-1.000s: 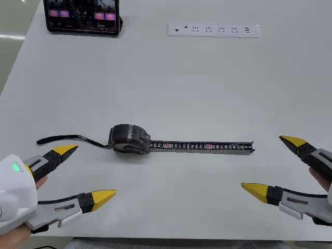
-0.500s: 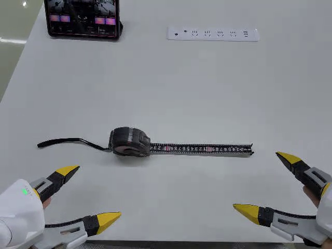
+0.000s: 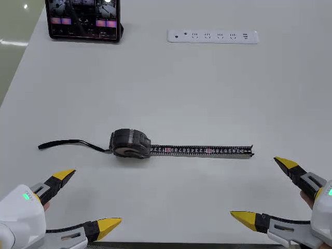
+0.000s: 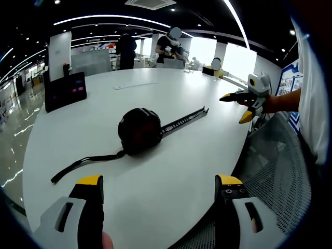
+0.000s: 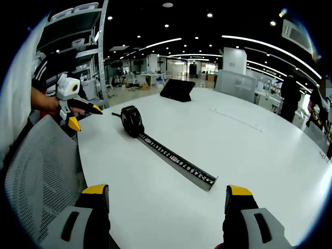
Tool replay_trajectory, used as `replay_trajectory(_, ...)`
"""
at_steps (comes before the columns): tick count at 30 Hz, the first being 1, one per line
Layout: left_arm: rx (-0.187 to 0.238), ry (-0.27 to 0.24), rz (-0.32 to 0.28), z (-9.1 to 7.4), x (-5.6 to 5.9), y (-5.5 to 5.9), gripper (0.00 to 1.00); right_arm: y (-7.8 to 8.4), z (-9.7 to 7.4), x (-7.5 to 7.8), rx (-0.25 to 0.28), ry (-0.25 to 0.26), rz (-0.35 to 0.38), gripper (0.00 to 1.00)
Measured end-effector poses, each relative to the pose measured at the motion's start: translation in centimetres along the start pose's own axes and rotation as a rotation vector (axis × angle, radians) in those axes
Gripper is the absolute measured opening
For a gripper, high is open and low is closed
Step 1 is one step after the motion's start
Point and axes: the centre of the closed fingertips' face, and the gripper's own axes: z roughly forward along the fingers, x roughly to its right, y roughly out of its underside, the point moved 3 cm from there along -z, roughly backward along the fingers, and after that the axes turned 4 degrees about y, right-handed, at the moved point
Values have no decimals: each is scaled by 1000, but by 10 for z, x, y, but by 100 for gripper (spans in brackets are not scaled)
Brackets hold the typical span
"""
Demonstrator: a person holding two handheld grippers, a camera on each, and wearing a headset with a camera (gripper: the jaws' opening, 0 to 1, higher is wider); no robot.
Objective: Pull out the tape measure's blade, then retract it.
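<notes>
Head view: the tape measure (image 3: 129, 143) lies on the table (image 3: 207, 93), blade (image 3: 202, 150) out toward 3 o'clock, unchanged. The left gripper (image 3: 89, 198) at 7 o'clock and right gripper (image 3: 259, 187) at 5 o'clock have backed away, wide open, holding nothing. Left gripper view: the case (image 4: 139, 129) sits mid-picture. Right gripper view: the blade runs from 10 to 5 o'clock. Pulling looks done; reeling in comes next.

Left hand-held gripper (image 3: 87, 199) and right hand-held gripper (image 3: 262, 189) both hover low, jaws spread wide.
</notes>
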Motion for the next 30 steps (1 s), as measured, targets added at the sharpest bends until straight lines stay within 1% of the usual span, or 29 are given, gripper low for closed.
replay_trajectory(8, 2, 3, 1, 1, -2, -3, 86, -6, 3, 3, 8, -1, -7, 92)
replay_trajectory(14, 3, 4, 16, 3, -4, -8, 85, -6, 5, 4, 5, -2, -10, 91)
replay_trajectory(19, 2, 0, 19, 4, -6, -9, 85, -5, 6, 2, 0, -10, -12, 91)
replay_trajectory(30, 2, 1, 12, 3, -6, -9, 85, -7, 5, 3, 2, -8, -15, 91)
